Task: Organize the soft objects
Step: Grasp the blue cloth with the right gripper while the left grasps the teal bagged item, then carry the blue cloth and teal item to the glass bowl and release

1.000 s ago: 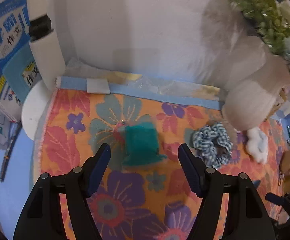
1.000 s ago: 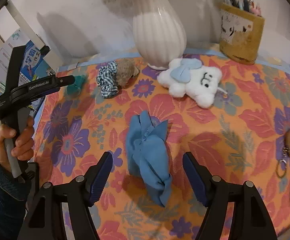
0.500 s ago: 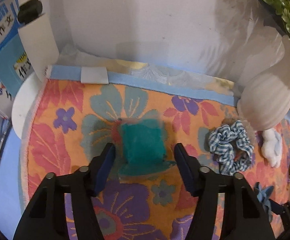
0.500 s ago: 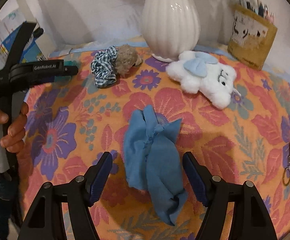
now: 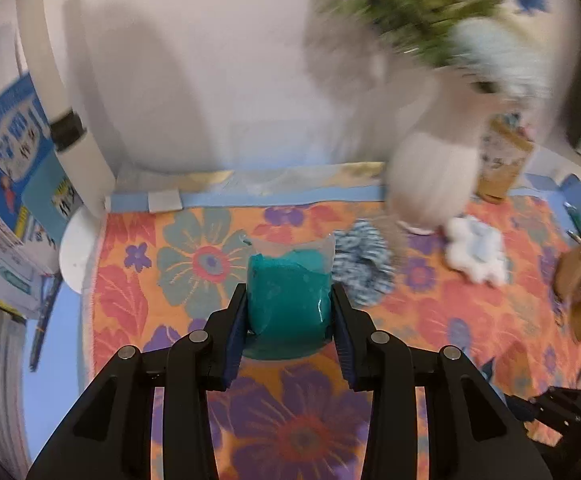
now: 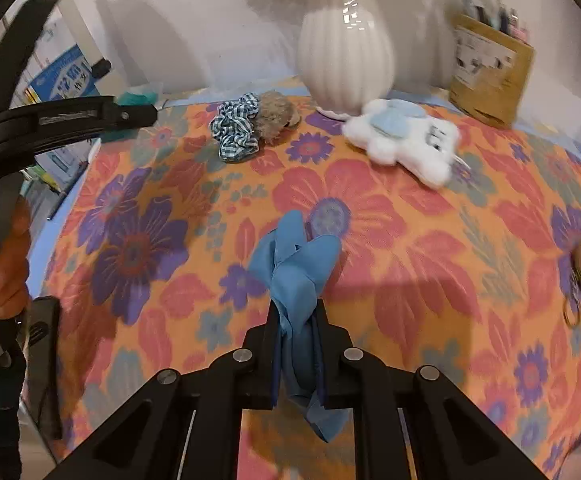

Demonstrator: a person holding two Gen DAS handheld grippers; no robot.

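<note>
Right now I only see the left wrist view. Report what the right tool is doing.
Observer: The right tool is shut on the blue cloth, pinching it near the middle, with cloth sticking out ahead of and behind the pads.
Operator: Check around the checked scrunchie for anything hidden from me.
Observer: A brown fuzzy ball lies against the scrunchie, on the side towards the white vase.
Operator: Tell me what is in the brown box.
Observer: Pens stand upright in the brown box.
</note>
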